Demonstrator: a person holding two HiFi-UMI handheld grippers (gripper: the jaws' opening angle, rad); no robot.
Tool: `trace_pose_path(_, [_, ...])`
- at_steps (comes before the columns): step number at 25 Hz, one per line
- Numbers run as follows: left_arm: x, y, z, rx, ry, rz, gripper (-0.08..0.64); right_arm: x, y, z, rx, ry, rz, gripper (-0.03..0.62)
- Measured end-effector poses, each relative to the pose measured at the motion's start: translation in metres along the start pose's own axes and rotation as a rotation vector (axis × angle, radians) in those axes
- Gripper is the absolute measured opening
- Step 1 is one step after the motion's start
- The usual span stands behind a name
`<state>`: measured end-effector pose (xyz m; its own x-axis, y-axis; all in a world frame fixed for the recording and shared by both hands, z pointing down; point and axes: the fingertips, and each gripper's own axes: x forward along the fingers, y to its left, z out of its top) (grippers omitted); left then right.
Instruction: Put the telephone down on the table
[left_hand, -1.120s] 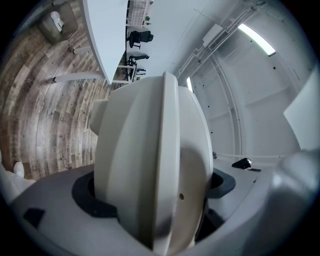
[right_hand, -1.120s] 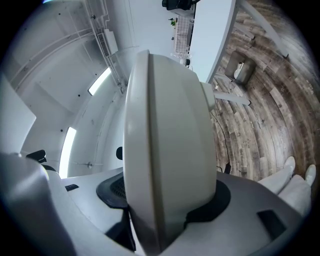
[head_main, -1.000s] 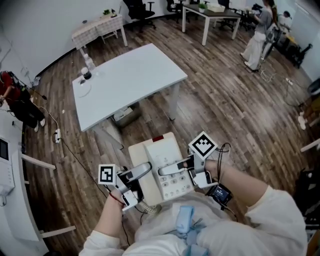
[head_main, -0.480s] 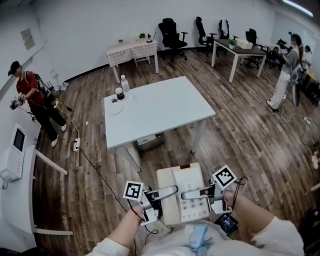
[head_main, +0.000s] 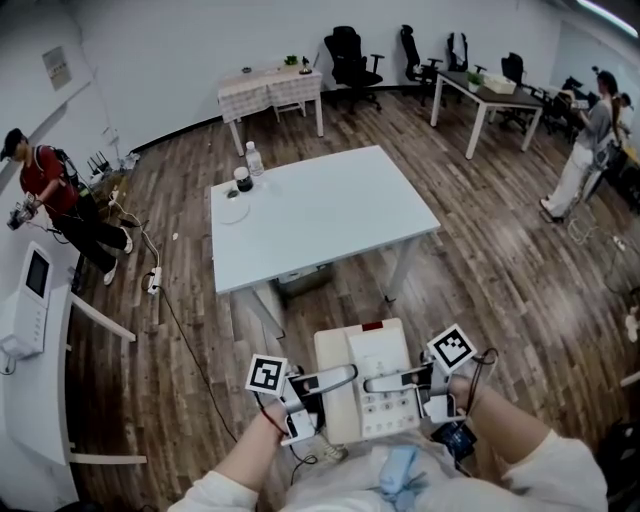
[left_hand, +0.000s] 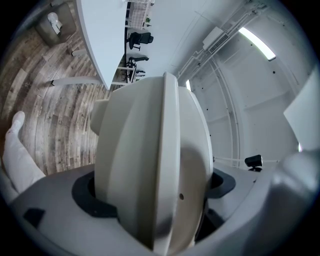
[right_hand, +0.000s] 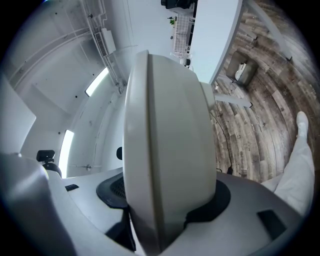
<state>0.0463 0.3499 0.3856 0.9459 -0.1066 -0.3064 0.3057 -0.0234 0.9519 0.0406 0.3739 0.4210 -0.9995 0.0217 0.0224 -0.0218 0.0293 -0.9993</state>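
A cream desk telephone (head_main: 366, 372) hangs in the air close to my body, held level between both grippers, its coiled cord (head_main: 318, 452) dangling below. My left gripper (head_main: 336, 380) is shut on its left side and my right gripper (head_main: 384, 383) is shut on its right side. In the left gripper view the telephone (left_hand: 155, 185) fills the frame edge-on between the jaws. The right gripper view shows the telephone (right_hand: 165, 165) the same way. The white table (head_main: 320, 215) stands ahead across the wooden floor, a good step away.
On the table's far left corner stand a water bottle (head_main: 254, 158), a dark cup (head_main: 241, 180) and a white plate (head_main: 231, 212). A box (head_main: 300, 283) sits under the table. A person in red (head_main: 45, 195) stands at the left; another person (head_main: 588, 140) stands far right among desks and chairs.
The head view has lifted, so the table and room now show further ahead. Both grippers keep hold of the telephone, which has stayed close to my body.
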Motion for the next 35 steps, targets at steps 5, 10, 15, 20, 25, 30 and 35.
trace_pose_path(5, [0.002,0.002,0.034,0.001,-0.020,0.006,0.472,0.001,-0.002,0.033,0.011,0.020,0.012,0.280])
trace_pose_path(10, [0.005,0.006,0.083,0.014,-0.048,0.018,0.472,0.000,-0.008,0.082,0.010,0.047,0.018,0.281])
trace_pose_path(15, [0.017,0.007,0.133,0.017,-0.077,0.017,0.472,-0.008,-0.007,0.134,0.001,0.079,0.024,0.281])
trace_pose_path(20, [0.030,0.002,0.178,0.028,-0.088,0.012,0.472,-0.015,0.000,0.179,0.005,0.090,0.018,0.281])
trace_pose_path(25, [0.044,0.004,0.217,0.018,-0.098,0.011,0.472,-0.025,0.000,0.220,0.002,0.103,0.018,0.281])
trace_pose_path(30, [0.053,0.007,0.251,0.019,-0.106,0.014,0.472,-0.032,-0.002,0.254,0.010,0.109,0.016,0.279])
trace_pose_path(35, [0.058,0.011,0.281,0.017,-0.119,0.017,0.472,-0.035,-0.003,0.284,0.014,0.119,0.025,0.279])
